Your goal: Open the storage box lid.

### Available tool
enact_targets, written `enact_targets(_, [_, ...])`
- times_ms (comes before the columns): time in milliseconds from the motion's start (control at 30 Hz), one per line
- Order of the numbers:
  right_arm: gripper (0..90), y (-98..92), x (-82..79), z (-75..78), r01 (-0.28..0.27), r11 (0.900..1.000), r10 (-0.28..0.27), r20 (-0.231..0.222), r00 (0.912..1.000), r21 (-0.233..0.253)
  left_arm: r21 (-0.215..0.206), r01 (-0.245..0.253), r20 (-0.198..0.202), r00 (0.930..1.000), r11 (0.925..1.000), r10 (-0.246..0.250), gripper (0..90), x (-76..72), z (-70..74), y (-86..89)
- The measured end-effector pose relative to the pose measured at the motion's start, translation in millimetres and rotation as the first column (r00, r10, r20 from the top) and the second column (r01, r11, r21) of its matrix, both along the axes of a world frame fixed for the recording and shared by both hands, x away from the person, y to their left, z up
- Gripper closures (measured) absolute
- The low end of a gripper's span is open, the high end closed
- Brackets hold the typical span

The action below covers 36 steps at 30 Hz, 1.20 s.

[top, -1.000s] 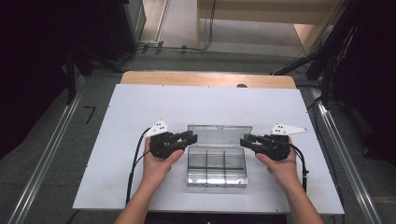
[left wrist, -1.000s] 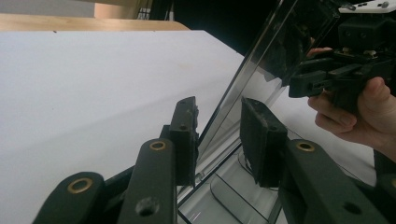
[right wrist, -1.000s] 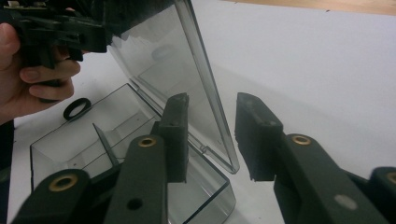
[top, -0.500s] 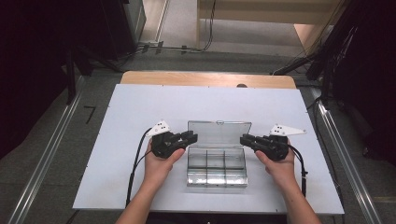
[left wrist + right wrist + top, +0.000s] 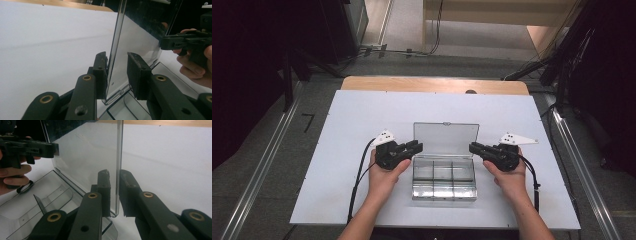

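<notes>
High view: upright box lid between both open claws, left claw, right claw.

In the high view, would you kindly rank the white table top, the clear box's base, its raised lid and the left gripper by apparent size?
1. white table top
2. clear box's base
3. raised lid, foreshortened because it stands up, so its true size is unsure
4. left gripper

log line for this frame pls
left gripper: jaws astride lid left edge, open | right gripper: astride right edge, open | lid upright | box on table
</notes>
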State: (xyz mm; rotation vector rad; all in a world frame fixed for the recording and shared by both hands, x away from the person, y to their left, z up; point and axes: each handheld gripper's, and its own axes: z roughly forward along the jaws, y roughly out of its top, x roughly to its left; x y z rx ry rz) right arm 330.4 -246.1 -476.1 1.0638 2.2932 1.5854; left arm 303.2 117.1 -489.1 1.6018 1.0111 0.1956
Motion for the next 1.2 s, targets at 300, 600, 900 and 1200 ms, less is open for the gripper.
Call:
enact_targets(300, [79.0, 2.7, 2.8, -2.7, 0.025, 0.999, -0.025, -0.027, 0.9993, 0.023, -0.005, -0.013, -0.014, 0.9998, 0.9999, 0.013, 75.1, 1.7, -0.6, 2.4])
enact_targets(600, [78.9, 5.8, 5.1, -4.2, 0.045, 0.998, -0.042, -0.061, 0.9972, 0.045, -0.017, -0.015, -0.029, 0.9995, 0.9998, 0.014, 76.5, 3.3, -0.6, 5.9])
enact_targets(900, [79.1, 10.0, 4.6, -4.4, 0.052, 0.997, -0.047, -0.089, 0.9949, 0.054, -0.033, -0.023, -0.043, 0.9988, 0.9992, 0.021, 76.7, 5.4, -0.7, 11.2])
enact_targets(1200, [78.0, 11.7, 7.3, -7.2, 0.056, 0.996, -0.048, -0.105, 0.9933, 0.067, -0.052, -0.035, -0.082, 0.9962, 0.9981, 0.03, 76.7, 7.6, -2.6, 12.6])
